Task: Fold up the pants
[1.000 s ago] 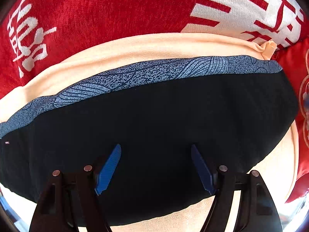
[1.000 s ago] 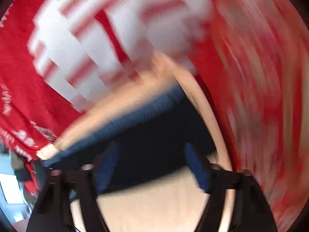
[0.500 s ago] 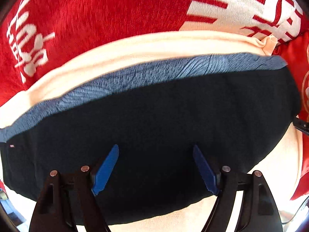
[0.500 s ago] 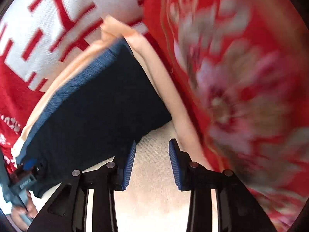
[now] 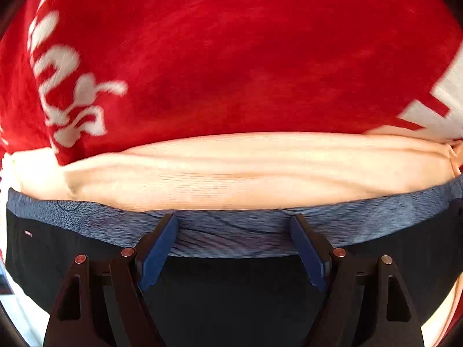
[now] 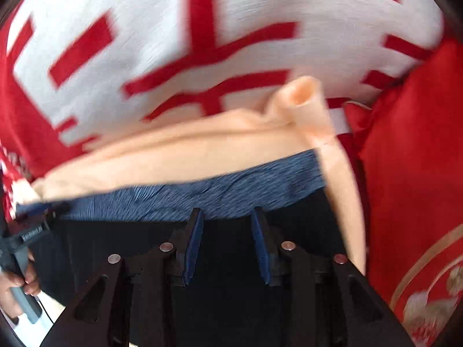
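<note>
Black pants (image 5: 231, 289) with a blue patterned waistband (image 5: 231, 231) lie flat on a peach cloth (image 5: 231, 170). My left gripper (image 5: 234, 228) is open, its blue fingertips over the waistband's middle. In the right wrist view the pants (image 6: 101, 245) and waistband (image 6: 231, 190) show too. My right gripper (image 6: 227, 219) is open with a narrow gap, its tips at the waistband's lower edge near the pants' right end. The left gripper (image 6: 37, 214) shows at the far left, at the waistband's other end.
A red blanket with white lettering (image 5: 231, 57) lies beyond the peach cloth, also in the right wrist view (image 6: 202, 29). A red cushion with gold pattern (image 6: 419, 173) sits to the right. The peach cloth's bunched corner (image 6: 301, 95) rises past the waistband.
Both grippers moved forward over the pants to the waistband. The right gripper swung left from the peach cloth onto the pants, still narrowly open.
</note>
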The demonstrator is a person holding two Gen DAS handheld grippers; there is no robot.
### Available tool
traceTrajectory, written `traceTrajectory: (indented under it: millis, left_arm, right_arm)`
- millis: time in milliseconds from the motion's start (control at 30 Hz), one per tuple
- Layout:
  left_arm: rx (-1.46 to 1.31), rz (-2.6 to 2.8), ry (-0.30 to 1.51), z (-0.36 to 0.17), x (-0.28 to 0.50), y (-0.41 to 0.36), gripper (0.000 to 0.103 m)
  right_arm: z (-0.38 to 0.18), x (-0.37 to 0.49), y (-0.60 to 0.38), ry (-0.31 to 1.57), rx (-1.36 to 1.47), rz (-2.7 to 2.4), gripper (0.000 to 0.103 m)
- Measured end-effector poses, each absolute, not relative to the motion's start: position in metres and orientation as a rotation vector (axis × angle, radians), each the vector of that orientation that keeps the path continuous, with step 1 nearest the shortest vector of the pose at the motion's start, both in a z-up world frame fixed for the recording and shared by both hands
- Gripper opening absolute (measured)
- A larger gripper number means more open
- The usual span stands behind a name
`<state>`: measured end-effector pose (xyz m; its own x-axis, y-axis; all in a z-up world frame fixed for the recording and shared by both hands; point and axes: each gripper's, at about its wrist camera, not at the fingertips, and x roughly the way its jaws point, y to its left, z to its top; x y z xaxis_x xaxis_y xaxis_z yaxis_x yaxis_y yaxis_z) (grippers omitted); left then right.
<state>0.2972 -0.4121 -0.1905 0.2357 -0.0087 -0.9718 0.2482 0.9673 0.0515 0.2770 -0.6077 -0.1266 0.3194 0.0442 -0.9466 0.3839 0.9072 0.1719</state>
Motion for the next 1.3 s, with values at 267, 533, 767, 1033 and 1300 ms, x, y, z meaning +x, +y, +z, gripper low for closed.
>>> traceTrajectory:
  millis: [267, 533, 767, 1033, 1300]
  left_arm:
    - [0.227, -0.098, 1.334, -0.157, 0.294, -0.331, 0.087]
    - [0.223, -0.036, 1.350, -0.146, 0.274, -0.215, 0.087]
    - [0.286, 0.064, 1.318, -0.169, 0.284, -0.106, 0.087]
    - [0.196, -0.064, 1.273, -0.191, 0.278, -0.039, 0.103]
    - [0.236, -0.186, 1.289, -0.189, 0.281, -0.019, 0.103]
  right_arm:
    - [-0.092, 0.233, -0.594, 1.239, 0.553, -0.228, 0.041]
    - [-0.119, 0.188, -0.424, 1.302, 0.974, 0.192, 0.044]
    - [-0.159, 0.189, -0.291, 1.292, 1.148, 0.326, 0.044]
    - [-0.185, 0.208, -0.263, 1.235, 1.279, 0.263, 0.044]
    - [-0.143, 0.209, -0.265, 1.216, 1.128, 0.209, 0.008]
